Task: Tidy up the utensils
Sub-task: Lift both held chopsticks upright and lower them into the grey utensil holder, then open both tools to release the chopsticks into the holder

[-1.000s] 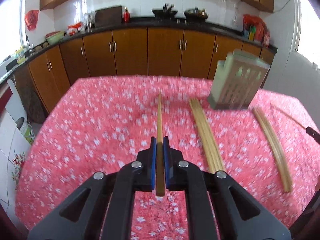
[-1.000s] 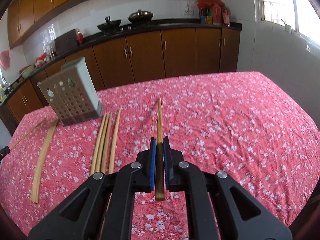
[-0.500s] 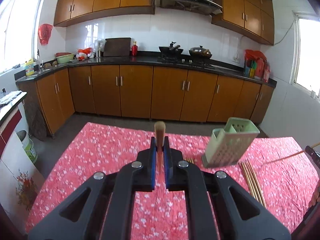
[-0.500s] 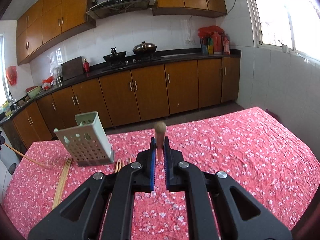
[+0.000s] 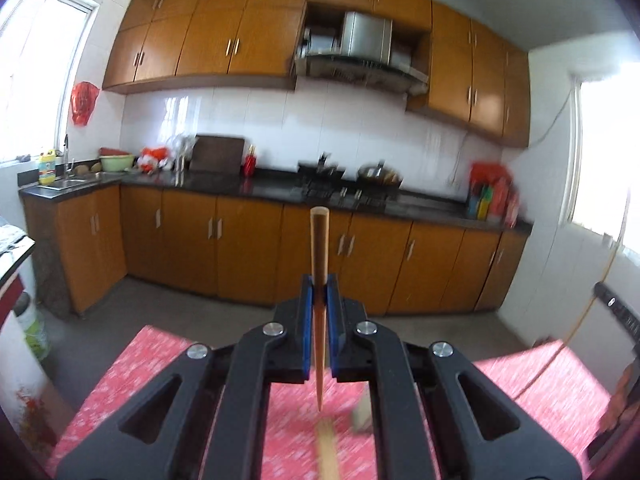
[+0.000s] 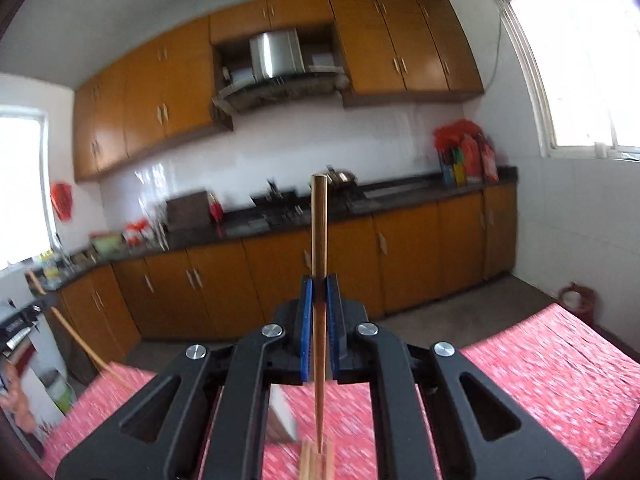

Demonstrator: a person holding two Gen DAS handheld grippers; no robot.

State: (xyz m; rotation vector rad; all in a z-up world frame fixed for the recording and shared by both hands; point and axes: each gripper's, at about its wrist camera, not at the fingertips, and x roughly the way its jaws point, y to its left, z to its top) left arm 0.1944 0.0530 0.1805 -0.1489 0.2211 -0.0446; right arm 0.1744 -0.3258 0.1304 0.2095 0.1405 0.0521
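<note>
My left gripper (image 5: 319,280) is shut on a wooden chopstick (image 5: 319,240) that stands upright between its blue pads, blunt end up and thin tip hanging below. My right gripper (image 6: 319,280) is likewise shut on a second chopstick (image 6: 319,224), held the same way. Both are raised well above the table with the red flowered cloth (image 5: 132,376) (image 6: 560,364). More chopsticks lie on the cloth, blurred, under each gripper (image 5: 329,452) (image 6: 310,460). A corner of the pale green utensil holder (image 6: 282,416) shows behind the right gripper's arms.
Brown kitchen cabinets and a dark countertop (image 5: 260,190) run along the far wall, with a stove and range hood (image 5: 360,52). In the right wrist view the other gripper with its chopstick (image 6: 76,336) appears at the left edge. Windows stand at both sides.
Both grippers have risen high off the table and tipped up towards level, each carrying its chopstick. The table and holder have slid to the bottom of the views.
</note>
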